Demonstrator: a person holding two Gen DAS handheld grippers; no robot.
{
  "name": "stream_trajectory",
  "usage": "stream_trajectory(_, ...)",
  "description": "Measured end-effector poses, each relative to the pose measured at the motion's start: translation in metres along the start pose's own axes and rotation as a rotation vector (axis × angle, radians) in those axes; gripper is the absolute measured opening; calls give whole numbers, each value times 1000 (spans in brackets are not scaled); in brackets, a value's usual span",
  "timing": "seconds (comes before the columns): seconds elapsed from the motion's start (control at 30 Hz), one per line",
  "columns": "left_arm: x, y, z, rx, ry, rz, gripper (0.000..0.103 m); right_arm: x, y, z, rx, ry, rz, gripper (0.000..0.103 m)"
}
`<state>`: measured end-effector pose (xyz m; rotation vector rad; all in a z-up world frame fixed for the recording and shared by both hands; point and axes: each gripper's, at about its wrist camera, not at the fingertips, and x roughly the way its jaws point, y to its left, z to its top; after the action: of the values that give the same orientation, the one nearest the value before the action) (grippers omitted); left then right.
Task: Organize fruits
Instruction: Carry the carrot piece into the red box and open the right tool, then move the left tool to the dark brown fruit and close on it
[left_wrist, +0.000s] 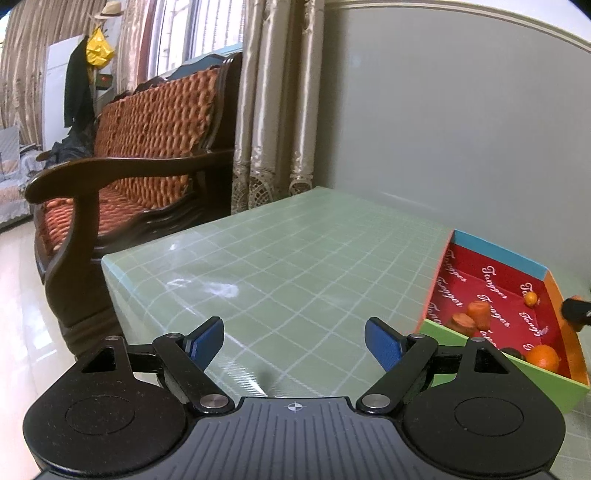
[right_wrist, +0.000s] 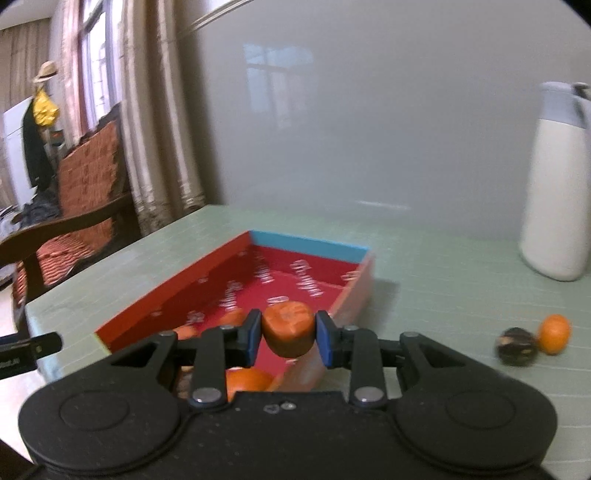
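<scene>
1. Gripping a stubby orange carrot piece (right_wrist: 289, 328), right gripper (right_wrist: 288, 334) has both blue pads pressed on its sides; cut face rough, dull orange, piece held above the box's near end.
2. Box (right_wrist: 310, 243): shallow, red printed lining, blue far wall, green near wall, sitting on pale green grid table (left_wrist: 295, 258).
3. Inside box: two carrot chunks (left_wrist: 474, 317), an orange (left_wrist: 542, 357), a small orange fruit (left_wrist: 531, 298).
4. Left gripper (left_wrist: 293, 343): jaws wide apart, nothing between, over bare table.
5. On table right of box: small orange (right_wrist: 553, 333) touching a dark round fruit (right_wrist: 516, 346).
</scene>
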<state>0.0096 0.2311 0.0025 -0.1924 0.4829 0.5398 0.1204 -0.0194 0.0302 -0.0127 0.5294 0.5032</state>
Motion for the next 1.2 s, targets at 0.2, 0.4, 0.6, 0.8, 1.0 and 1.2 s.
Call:
stream_trajectory(0.2, 4, 6, -1, -15, 8, 3, 83, 13, 20, -5, -29, 45, 35, 31)
stream_trajectory(0.4, 5, 4, -2, -8, 10, 1, 83, 7, 17, -10, -22, 42, 37, 35)
stream_trajectory(0.6, 3, -4, -3, 18, 6, -6, 83, -8, 2, -11, -6, 6, 23, 39)
stream_trajectory(0.8, -3, -20, -3, 65, -1, -28, 83, -32, -19, -13, -17, -49, -83, 72)
stream_trajectory(1.0, -19, -56, 4, 148, -36, -99, 83, -51, -57, -24, 20, -76, -215, 81)
stream_trajectory(1.2, -37, -117, 11, 263, -55, -235, 83, -70, -106, -40, 127, -80, -338, 82)
